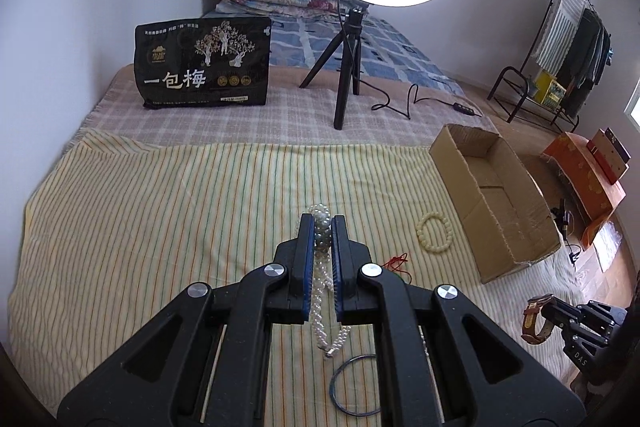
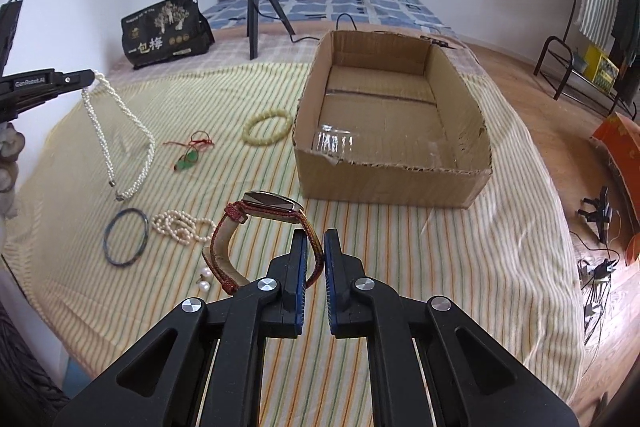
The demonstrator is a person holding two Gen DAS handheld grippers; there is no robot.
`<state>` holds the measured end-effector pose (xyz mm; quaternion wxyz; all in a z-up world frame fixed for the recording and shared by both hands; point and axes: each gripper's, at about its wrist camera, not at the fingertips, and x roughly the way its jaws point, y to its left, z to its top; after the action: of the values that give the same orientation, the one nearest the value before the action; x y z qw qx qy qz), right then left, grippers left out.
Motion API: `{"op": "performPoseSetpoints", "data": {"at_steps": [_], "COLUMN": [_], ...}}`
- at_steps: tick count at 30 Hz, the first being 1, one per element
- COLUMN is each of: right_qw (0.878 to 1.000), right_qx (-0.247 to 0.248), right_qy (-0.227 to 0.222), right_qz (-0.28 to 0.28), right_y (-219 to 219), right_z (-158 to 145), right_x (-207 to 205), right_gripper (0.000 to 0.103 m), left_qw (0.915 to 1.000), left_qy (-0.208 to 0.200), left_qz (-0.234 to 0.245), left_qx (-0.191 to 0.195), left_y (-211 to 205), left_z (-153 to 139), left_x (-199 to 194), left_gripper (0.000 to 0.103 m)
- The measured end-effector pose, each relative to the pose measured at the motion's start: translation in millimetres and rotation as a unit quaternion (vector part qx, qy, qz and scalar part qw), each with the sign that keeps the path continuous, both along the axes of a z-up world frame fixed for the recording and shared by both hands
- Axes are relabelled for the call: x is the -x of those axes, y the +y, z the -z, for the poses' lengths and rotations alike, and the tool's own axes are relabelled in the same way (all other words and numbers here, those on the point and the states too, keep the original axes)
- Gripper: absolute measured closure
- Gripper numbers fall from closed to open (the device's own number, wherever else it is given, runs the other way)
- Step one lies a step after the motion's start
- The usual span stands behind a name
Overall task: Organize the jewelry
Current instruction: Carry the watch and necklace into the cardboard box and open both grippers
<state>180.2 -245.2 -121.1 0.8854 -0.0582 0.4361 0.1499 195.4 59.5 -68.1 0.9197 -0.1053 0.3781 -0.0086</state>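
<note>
Our left claw (image 1: 323, 227) pinching a dangling pearl necklace (image 2: 120, 131), our right claw (image 2: 315, 247) gripping a red-strapped watch (image 2: 256, 227), cardboard box (image 2: 390, 183) at frame centre on the bed.

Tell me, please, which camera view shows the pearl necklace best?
The right wrist view: the pearl necklace hangs in full from the left gripper. The left wrist view shows only the part between its own fingers.

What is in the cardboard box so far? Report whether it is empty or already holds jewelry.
Empty. The cardboard box shows only its bare floor and some clear tape, no jewelry.
</note>
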Motion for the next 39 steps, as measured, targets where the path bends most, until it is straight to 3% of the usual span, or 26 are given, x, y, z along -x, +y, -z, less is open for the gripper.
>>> {"op": "performPoseSetpoints", "data": {"at_steps": [10,21,39], "right_qw": [0.999,0.997,0.991], "right_qx": [-0.011,-0.033,-0.040], "right_qy": [-0.029,-0.046,-0.020], "right_qz": [0.015,0.055,0.128], "right_y": [-4,-19,-67], "right_z": [-20,-32,-18], "right_x": [-8,-46,-101], "right_gripper": [0.096,0.096,0.096], "left_qw": [0.9986,0.9950,0.9870], "left_qy": [-0.047,-0.079,-0.083], "left_qz": [0.014,0.042,0.132], "left_qx": [0.023,0.045,0.038], "left_y": [-15,-47,-160], "left_z": [-48,-92,-126], "left_x": [7,-8,-112], "left_gripper": [0.098,0.098,0.098]}}
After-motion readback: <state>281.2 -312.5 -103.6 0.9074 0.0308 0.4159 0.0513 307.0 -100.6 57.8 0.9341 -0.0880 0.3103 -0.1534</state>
